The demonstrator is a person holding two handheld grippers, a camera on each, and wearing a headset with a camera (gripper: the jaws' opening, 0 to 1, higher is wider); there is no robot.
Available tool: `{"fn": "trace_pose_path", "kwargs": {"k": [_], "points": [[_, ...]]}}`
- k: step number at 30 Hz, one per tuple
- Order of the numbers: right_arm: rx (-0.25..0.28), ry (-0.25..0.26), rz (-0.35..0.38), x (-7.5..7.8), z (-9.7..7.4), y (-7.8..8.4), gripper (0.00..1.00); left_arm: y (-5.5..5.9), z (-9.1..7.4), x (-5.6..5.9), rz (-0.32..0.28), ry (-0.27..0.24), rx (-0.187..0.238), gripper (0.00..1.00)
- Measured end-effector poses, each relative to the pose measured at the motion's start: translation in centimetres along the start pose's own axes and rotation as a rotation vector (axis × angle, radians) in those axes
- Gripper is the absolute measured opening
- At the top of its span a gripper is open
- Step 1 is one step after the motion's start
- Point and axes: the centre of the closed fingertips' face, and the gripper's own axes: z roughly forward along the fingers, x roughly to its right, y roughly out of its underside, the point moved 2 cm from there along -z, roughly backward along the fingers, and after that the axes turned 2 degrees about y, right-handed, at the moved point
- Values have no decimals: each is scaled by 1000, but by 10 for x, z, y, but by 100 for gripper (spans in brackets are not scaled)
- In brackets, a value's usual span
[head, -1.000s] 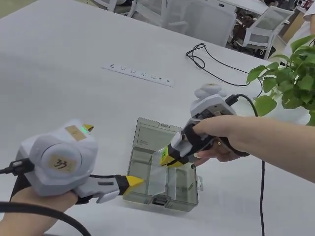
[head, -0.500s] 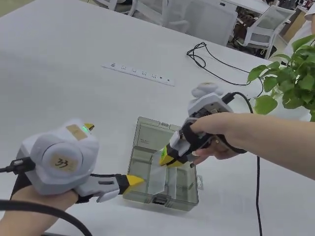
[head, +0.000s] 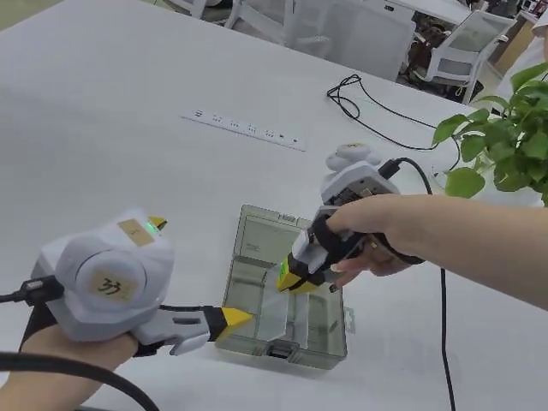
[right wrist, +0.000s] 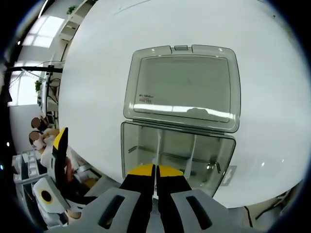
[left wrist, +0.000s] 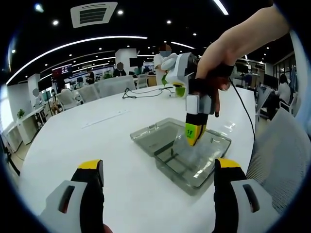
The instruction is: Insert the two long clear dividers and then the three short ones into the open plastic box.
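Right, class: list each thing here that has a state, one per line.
plastic box: lid open, lying back flat on table.
left gripper: open, empty, beside the box.
right gripper: shut on the clear divider, above the box.
clear divider: held upright, reaching partly into the box.

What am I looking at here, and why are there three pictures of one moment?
There is no robot. A person holds a two-jaw gripper in each hand. One picture comes from a headset camera looking down, and the two round ones come from cameras riding on the grippers. On the white table lies an open plastic box, with a power strip, a cable and a plant further back. The right gripper is shut on a clear divider, held over the box. The left gripper, jaws open, hovers beside the box, holding nothing.
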Motion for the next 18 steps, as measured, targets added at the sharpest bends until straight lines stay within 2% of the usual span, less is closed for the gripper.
{"fn": "trace_pose_path", "kwargs": {"k": [2,5,11,18], "points": [[-8,17,-15,1,0,1,2,-1,0,1,-1,1,3,97],[-17,17,-15,-2,-1,6,2,0,0,0,-2,-1,1,97],[-21,-7,-3,1,-3,-8,2,0,0,0,-2,3,-1,97],[-22,6,-18,0,-2,-6,2,1,0,-1,-1,3,-7,96]]}}
